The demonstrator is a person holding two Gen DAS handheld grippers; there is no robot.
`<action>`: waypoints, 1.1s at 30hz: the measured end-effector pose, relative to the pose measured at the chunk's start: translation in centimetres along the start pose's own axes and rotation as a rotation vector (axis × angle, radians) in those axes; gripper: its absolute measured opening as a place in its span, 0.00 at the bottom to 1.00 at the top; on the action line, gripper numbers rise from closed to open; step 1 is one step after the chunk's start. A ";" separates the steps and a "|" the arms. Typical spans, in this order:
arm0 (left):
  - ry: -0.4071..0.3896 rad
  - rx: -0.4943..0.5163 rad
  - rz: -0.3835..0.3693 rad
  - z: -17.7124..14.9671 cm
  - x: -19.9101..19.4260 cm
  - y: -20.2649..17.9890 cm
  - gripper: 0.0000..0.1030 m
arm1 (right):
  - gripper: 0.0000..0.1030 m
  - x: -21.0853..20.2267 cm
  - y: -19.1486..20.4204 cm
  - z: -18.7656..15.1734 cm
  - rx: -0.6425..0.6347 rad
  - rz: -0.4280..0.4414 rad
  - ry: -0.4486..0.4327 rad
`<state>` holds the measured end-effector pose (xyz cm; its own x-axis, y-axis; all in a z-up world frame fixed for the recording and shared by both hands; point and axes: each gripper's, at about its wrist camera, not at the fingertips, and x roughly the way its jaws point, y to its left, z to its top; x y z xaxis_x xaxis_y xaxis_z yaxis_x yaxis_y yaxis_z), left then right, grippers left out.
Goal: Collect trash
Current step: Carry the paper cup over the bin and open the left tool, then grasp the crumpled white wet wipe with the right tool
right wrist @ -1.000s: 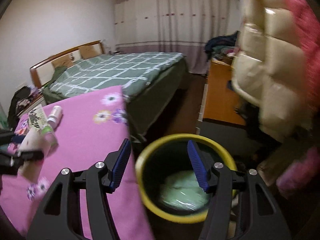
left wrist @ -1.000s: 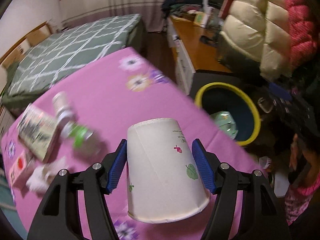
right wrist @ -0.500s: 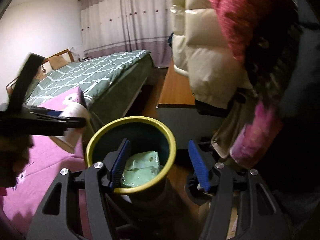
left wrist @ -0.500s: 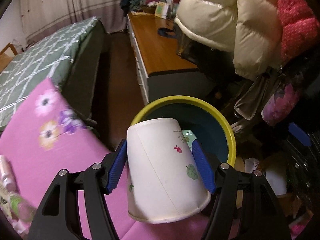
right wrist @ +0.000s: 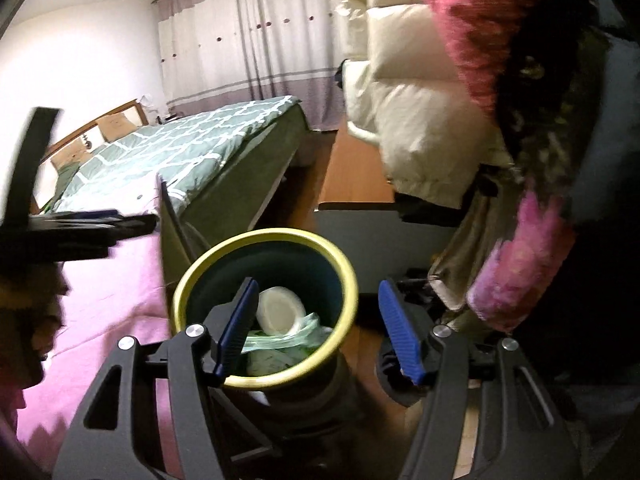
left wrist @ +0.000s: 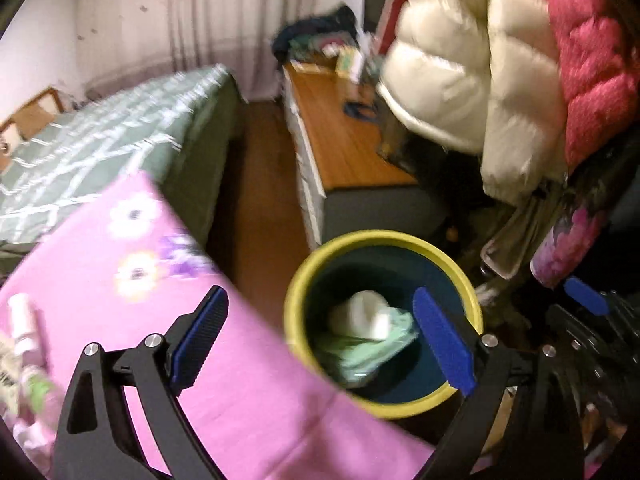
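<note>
A yellow-rimmed dark bin (left wrist: 298, 286) stands on the floor beside the pink flowered table (left wrist: 248, 392). A white paper cup (left wrist: 360, 314) lies inside the bin on green plastic trash (left wrist: 372, 350). My left gripper (left wrist: 320, 344) is open and empty, held above the table edge and the bin. In the right wrist view the bin (right wrist: 340, 264) holds the cup (right wrist: 280, 312), and my right gripper (right wrist: 318, 328) is open and empty just above its rim. The left gripper shows at the left there (right wrist: 80, 224).
A small bottle (left wrist: 22, 316) and blurred trash lie at the table's left edge. A green-quilted bed (left wrist: 100, 148) is behind, a wooden dresser (left wrist: 344, 148) to its right. White and pink puffy coats (left wrist: 500, 52) hang beside the bin.
My left gripper carried the paper cup from over the table to above the bin, then opened. The cup now lies in the bin. The right gripper moved closer over the bin.
</note>
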<state>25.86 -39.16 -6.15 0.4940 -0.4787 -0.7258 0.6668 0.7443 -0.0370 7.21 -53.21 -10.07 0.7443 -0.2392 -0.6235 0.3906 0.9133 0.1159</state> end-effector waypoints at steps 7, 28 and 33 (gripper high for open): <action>-0.175 -0.183 0.202 -6.3 -10.6 10.4 0.92 | 0.58 1.7 4.1 0.7 -0.059 0.071 0.022; -0.303 -0.575 0.892 -27.7 -25.5 33.0 0.95 | 0.59 3.5 30.6 0.0 -0.429 0.457 0.109; -0.304 -0.614 0.885 -28.5 -25.0 33.4 0.95 | 0.59 2.7 38.3 -1.2 -0.529 0.594 0.127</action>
<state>19.88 10.91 -8.83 0.8297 0.3021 -0.4694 -0.3344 0.9423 0.0154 23.52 -18.52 -8.19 0.6675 0.3458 -0.6595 -0.3829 0.9190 0.0942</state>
